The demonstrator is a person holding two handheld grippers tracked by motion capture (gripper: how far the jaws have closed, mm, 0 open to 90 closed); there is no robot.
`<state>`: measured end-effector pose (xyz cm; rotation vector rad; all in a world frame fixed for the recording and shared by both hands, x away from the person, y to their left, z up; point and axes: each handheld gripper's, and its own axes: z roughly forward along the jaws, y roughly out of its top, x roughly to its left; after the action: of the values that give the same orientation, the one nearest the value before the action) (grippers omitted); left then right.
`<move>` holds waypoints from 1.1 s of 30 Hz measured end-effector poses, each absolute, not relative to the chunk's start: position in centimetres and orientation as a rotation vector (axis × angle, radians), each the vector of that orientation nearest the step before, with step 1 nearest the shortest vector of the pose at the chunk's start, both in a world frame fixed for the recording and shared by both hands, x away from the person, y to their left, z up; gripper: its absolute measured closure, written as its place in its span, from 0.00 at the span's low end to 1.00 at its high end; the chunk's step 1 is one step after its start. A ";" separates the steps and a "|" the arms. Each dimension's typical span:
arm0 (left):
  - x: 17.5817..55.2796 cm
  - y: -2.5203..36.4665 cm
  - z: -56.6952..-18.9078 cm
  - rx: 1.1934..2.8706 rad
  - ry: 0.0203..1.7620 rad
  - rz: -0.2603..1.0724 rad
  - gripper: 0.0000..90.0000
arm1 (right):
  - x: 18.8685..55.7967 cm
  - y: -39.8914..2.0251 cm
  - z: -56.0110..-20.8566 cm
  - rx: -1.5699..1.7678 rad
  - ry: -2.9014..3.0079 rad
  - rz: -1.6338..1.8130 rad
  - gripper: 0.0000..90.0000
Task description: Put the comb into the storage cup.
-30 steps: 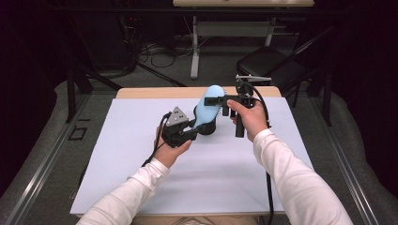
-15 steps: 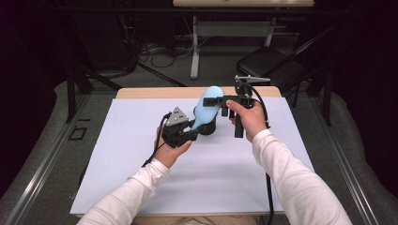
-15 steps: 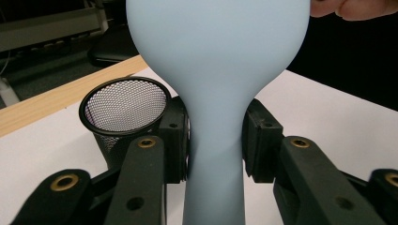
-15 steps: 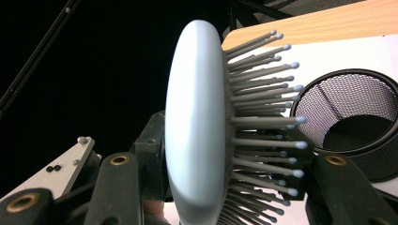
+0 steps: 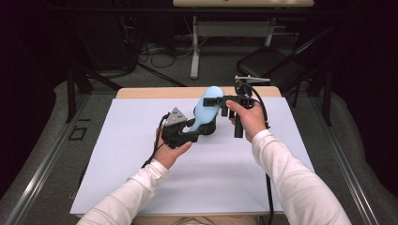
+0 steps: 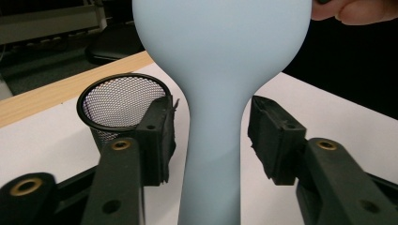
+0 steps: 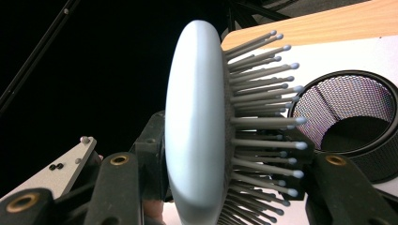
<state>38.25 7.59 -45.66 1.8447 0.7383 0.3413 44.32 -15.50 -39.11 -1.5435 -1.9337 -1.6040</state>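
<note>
A light blue hairbrush (image 5: 206, 108) hangs above the white mat, head up and to the right. My right gripper (image 5: 219, 101) is shut on the brush head (image 7: 195, 126), one pad on its smooth back and one among the bristles. My left gripper (image 5: 202, 132) straddles the brush handle (image 6: 211, 154). Its jaws have just been opening, and both pads (image 6: 159, 136) stand off the handle with a gap on each side. A black mesh cup (image 6: 119, 103) stands upright on the mat just behind the brush.
The white mat (image 5: 141, 178) covers most of the wooden table (image 5: 155, 92), whose far edge lies just beyond the mesh cup (image 7: 347, 117). A dark folding chair (image 5: 272, 65) and desk legs stand on the floor past the table.
Both hands and the brush keep their places. The left gripper's jaws look slightly wider around the handle than before.
</note>
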 end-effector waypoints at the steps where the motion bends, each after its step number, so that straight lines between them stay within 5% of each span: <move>1: 38.2 7.6 -45.7 1.843 0.743 0.341 0.55 | 44.3 -15.5 -39.1 -1.542 -1.935 -1.604 0.53; 14: 38.1 7.6 -45.6 1.849 0.735 0.337 0.35 | 44.4 -15.8 -39.3 -1.560 -1.937 -1.606 0.53; 33: 38.1 8.0 -45.4 1.844 0.777 0.345 0.40 | 44.4 -15.9 -39.3 -1.565 -1.948 -1.610 0.53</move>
<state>38.08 8.04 -45.42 1.8440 0.7767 0.3453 44.38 -15.90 -39.33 -1.5649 -1.9476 -1.6101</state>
